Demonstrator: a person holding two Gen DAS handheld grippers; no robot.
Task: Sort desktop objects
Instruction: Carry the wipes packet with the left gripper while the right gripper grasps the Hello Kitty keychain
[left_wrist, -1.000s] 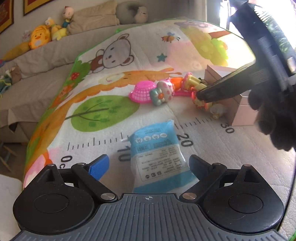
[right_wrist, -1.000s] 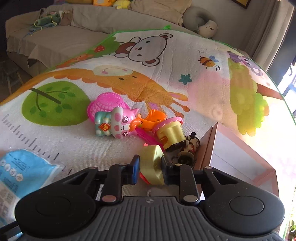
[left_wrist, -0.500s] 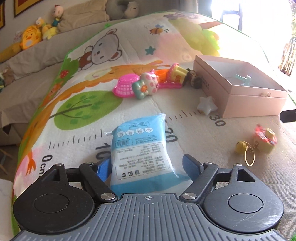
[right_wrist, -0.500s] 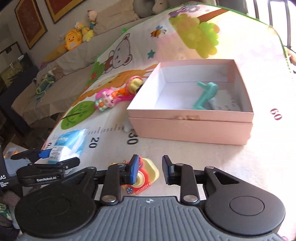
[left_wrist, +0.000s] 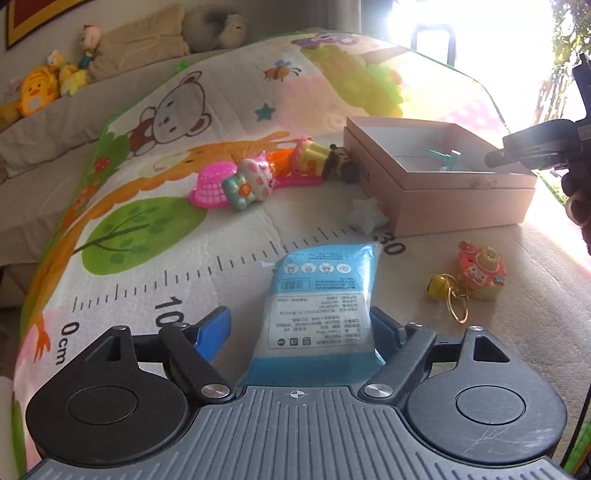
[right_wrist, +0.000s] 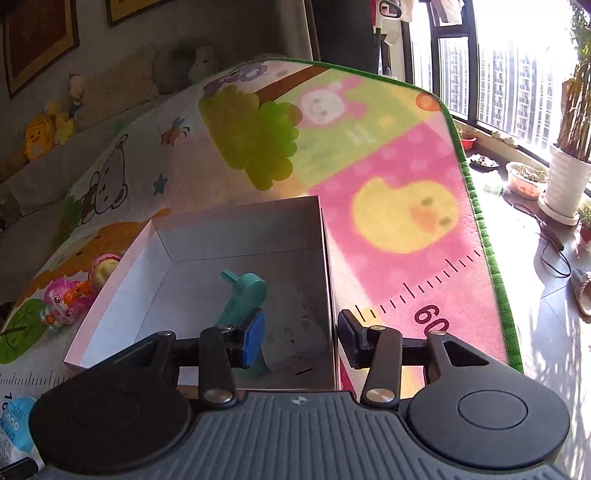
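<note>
A blue tissue pack (left_wrist: 321, 295) lies on the play mat between the fingers of my left gripper (left_wrist: 299, 328). Its jaws are opening: the right pad touches the pack and the left pad stands clear of it. My right gripper (right_wrist: 301, 339) hangs over the open pink box (right_wrist: 110, 321) with its jaws opening and nothing between them. A teal toy (right_wrist: 243, 295) lies inside that box. In the left wrist view the right gripper's fingers (left_wrist: 517, 153) reach in above the box (left_wrist: 461, 199). A pink-and-yellow toy camera keychain (left_wrist: 480, 273) rests on the mat in front of the box.
A white star (left_wrist: 365, 218) lies by the box's near corner. Left of the box are a pink basket (left_wrist: 210, 184), a cat toy (left_wrist: 251, 181), a yellow cup toy (left_wrist: 310, 155) and a dark figure (left_wrist: 340, 162). The mat's green edge (right_wrist: 495, 258) borders plant pots (right_wrist: 565, 184).
My right gripper let go of the toy camera on the mat, swung right over the pink box and widened. My left gripper narrowed on the tissue pack, then widened again.
</note>
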